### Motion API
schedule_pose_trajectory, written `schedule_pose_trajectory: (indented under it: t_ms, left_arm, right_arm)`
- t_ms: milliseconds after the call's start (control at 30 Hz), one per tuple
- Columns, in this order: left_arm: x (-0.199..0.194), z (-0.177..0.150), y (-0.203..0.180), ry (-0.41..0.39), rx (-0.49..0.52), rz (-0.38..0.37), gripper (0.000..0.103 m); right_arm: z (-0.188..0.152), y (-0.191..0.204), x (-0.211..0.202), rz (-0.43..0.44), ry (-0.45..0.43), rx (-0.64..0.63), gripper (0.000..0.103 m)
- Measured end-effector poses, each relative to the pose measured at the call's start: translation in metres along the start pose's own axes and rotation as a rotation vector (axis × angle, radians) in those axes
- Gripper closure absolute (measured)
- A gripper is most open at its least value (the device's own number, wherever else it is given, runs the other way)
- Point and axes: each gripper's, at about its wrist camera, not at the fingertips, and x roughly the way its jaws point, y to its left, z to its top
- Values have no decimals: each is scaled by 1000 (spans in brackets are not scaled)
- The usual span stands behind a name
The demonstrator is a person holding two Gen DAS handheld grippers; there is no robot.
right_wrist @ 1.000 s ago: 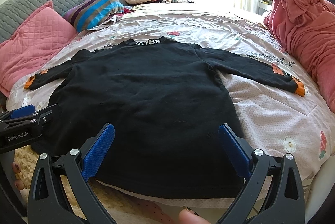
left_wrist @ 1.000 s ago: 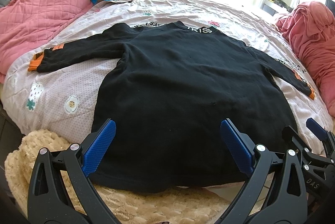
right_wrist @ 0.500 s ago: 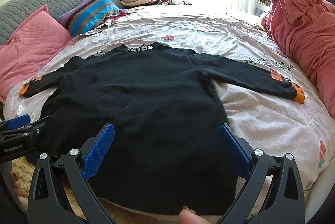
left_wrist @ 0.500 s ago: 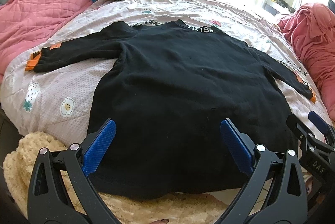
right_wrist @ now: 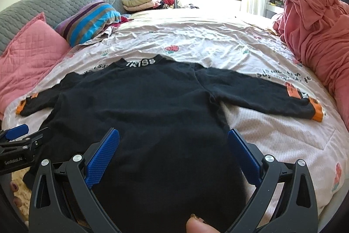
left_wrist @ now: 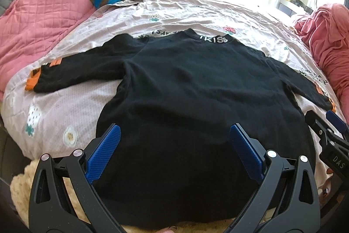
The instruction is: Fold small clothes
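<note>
Clearly, no fold is made yet: the black long-sleeved knit sweater (left_wrist: 185, 89) is laid flat on the bed's pink flower-printed cover (right_wrist: 218, 41), both sleeves spread out. The left claw (left_wrist: 174, 154) and right claw (right_wrist: 173, 153) are held wide open above its hem, empty. No containers are seen.

The black long-sleeved sweater (left_wrist: 185, 89) lies flat and unfolded on the bed, both sleeves spread outward. Cuffs are orange; the collar, bearing white lettering, points away. The hem hangs over the near edge.
</note>
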Motion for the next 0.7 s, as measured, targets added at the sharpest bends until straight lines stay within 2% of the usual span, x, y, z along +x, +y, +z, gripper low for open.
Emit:
schedule_pose_trajectory:
  t_ms: [400, 700]
  left_arm:
    - [17, 35, -8, 3, 32, 16, 9]
    - [45, 58, -19, 35, 39, -43, 9]
  right_arm:
    - [26, -9, 19, 3, -16, 9, 4]
    - [41, -34, 47, -16, 20, 74, 4]
